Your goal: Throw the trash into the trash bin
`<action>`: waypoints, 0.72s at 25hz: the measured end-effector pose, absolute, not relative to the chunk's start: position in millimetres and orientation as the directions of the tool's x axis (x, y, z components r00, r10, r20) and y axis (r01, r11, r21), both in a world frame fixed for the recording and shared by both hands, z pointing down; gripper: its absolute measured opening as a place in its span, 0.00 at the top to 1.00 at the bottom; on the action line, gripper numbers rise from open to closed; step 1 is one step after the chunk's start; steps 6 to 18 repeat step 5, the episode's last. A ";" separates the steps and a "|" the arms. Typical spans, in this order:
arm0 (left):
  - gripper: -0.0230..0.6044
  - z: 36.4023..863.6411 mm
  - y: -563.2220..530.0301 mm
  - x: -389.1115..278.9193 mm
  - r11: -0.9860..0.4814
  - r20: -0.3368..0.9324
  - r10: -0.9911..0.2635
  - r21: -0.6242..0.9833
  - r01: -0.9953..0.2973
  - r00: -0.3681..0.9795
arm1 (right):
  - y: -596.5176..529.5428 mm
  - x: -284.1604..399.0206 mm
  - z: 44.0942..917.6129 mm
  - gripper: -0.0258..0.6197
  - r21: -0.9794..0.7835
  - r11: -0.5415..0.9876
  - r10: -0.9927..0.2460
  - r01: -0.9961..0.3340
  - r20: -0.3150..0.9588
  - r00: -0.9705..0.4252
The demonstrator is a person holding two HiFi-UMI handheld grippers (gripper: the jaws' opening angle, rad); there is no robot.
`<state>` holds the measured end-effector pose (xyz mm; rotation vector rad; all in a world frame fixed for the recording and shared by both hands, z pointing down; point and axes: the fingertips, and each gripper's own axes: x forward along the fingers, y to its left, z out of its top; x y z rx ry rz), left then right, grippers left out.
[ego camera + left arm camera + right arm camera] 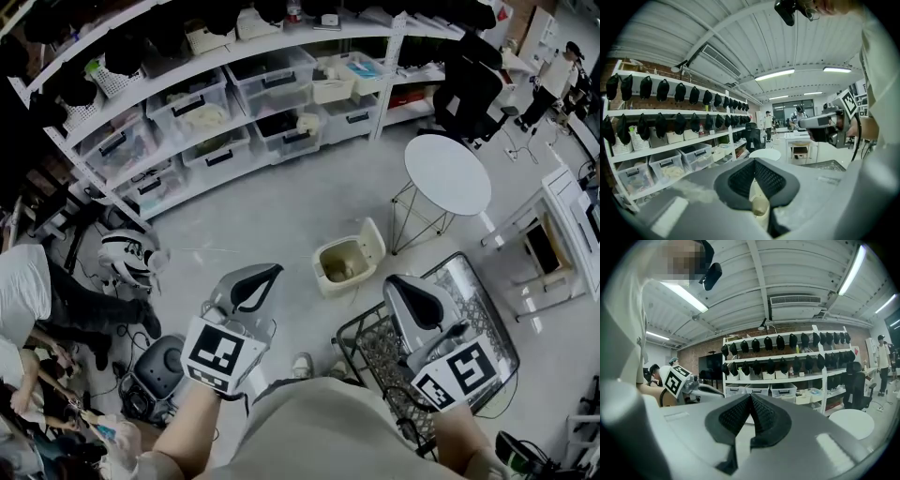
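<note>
Flanking the trash bin (349,262), your left gripper (267,275) and right gripper (401,284) sit near it. Both are closed, empty.

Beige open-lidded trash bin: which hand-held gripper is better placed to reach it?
Right, probably: in the head view the right hand-held gripper sits nearer the beige trash bin than the left hand-held gripper; both look empty.

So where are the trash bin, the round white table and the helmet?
trash bin (325,278), head view, front wall below the rim
round white table (447,174), head view, middle of the top
helmet (124,255), head view, top of the shell
</note>
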<state>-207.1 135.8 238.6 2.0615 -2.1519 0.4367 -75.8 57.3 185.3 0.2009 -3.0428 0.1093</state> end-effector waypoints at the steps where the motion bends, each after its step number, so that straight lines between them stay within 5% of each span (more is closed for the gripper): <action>1: 0.96 237.7 135.1 -206.1 0.028 0.288 -0.956 -0.111 -0.993 -0.059 | 57.6 -76.1 186.1 0.96 -0.066 0.989 -0.125 -0.131 0.096 -0.988; 18: 0.96 235.2 134.0 -202.4 0.035 0.282 -0.958 -0.078 -0.996 -0.055 | 60.0 -78.0 186.6 0.96 -0.064 0.991 -0.113 -0.120 0.098 -0.989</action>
